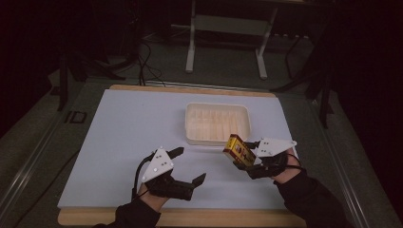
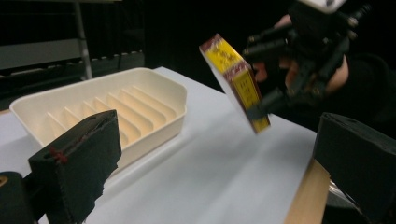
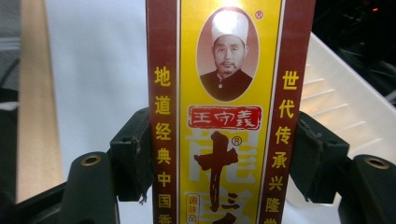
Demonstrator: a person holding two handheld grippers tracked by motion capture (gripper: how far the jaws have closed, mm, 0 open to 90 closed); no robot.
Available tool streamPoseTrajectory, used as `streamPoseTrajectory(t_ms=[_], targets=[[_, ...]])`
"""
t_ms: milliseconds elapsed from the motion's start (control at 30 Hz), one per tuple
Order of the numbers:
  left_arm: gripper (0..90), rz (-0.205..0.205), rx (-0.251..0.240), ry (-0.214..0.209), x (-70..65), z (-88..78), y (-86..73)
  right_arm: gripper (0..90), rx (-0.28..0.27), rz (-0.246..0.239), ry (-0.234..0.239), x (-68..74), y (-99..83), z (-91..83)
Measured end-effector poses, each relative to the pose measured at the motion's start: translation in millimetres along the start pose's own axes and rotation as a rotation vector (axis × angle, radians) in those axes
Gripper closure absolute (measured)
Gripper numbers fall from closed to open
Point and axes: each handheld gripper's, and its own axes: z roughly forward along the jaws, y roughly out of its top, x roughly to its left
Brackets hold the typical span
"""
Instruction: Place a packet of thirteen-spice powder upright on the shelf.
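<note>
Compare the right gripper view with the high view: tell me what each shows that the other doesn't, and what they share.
Right gripper view alone: the print on the box, a portrait in an oval, red and yellow Chinese characters, and the claw pads pressed on its two long edges.

High view alone: the left claw open and holding nothing, both sleeves, the whole white board, the table legs behind.

Both: the right claw shut on the box, and the ribbed cream tray just beyond it.
</note>
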Motion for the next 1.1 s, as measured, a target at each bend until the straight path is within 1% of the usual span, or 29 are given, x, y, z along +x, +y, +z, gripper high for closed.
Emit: streamPoseTrajectory(t_ms=[33,67,100,133,200,267,333,400,467,500,533,600,700,733,767,800,833,867,900,967,1033,1067,1100], targets=[[1.9,-0.009,0.005,-0.006,-0.8,2.9,3.0,32.1,-0.008,0.004,-0.003,0.6,-0.4,0.8],[1.8,-0.011,0.012,-0.001,-1.9,5.7,5.9,32.1,-0.017,0.003,-0.007,1.4,-1.1,2.1],[1.9,-0.012,0.018,-0.008,-3.0,8.6,8.7,32.1,-0.024,0.007,-0.001,2.2,-1.8,3.3],[1.9,-0.013,0.016,-0.019,-4.5,11.3,11.1,32.0,-0.034,0.008,-0.007,3.5,-2.7,4.7],[1.9,0.0,-0.013,-0.051,-7.3,16.8,14.4,32.0,-0.04,-0.001,-0.008,6.4,-4.0,7.6],[1.8,0.005,-0.016,-0.044,-8.2,21.2,16.0,32.1,-0.053,-0.007,-0.01,8.9,-4.8,10.3],[1.8,-0.014,-0.015,-0.061,-8.3,25.3,17.4,32.0,-0.06,-0.009,-0.02,10.6,-4.8,11.5],[1.9,-0.013,-0.012,-0.053,-9.4,28.6,18.9,32.0,-0.081,-0.001,-0.018,11.3,-4.7,11.9],[1.8,-0.015,-0.004,-0.053,-9.7,30.3,20.0,32.1,-0.087,0.002,-0.028,11.6,-4.4,11.5],[1.8,-0.021,0.004,-0.04,-10.5,33.6,22.1,32.0,-0.102,0.008,-0.038,11.9,-4.3,11.0],[1.8,-0.026,0.009,-0.039,-10.6,35.2,23.3,32.1,-0.13,0.015,-0.057,12.3,-3.6,9.8],[1.8,-0.036,0.013,-0.036,-11.0,38.4,25.3,32.1,-0.153,0.011,-0.071,14.0,-2.8,8.9],[1.8,-0.034,0.021,-0.034,-11.9,43.1,28.3,32.0,-0.178,0.012,-0.075,15.5,-2.4,8.9],[1.8,-0.035,0.021,-0.036,-12.5,44.7,29.3,32.0,-0.183,0.024,-0.071,15.8,-2.4,9.1],[1.9,-0.031,0.027,-0.031,-13.4,46.2,30.6,32.0,-0.192,0.032,-0.074,15.7,-3.0,9.1],[1.9,-0.024,0.026,-0.014,-14.6,47.5,31.7,32.0,-0.204,0.043,-0.071,15.4,-3.6,9.1],[1.8,-0.022,0.025,-0.009,-15.7,48.9,32.8,32.0,-0.218,0.053,-0.071,15.1,-4.4,9.1],[1.8,-0.024,0.027,-0.002,-16.6,50.5,34.1,32.0,-0.229,0.063,-0.086,15.7,-5.2,9.0],[1.8,-0.022,0.033,0.015,-18.4,52.4,35.4,32.0,-0.24,0.066,-0.094,16.1,-6.1,9.1],[1.9,-0.007,0.05,0.031,-22.3,56.8,37.8,32.0,-0.262,0.083,-0.115,18.6,-7.6,10.1],[1.8,0.012,0.063,0.063,-26.5,61.0,39.3,32.0,-0.277,0.089,-0.131,21.5,-8.3,11.4],[1.8,0.009,0.056,0.08,-28.3,62.5,39.7,32.0,-0.28,0.09,-0.142,23.1,-8.3,11.9],[1.8,0.003,0.048,0.087,-29.1,63.3,40.0,32.0,-0.288,0.091,-0.151,24.7,-8.2,12.3]])
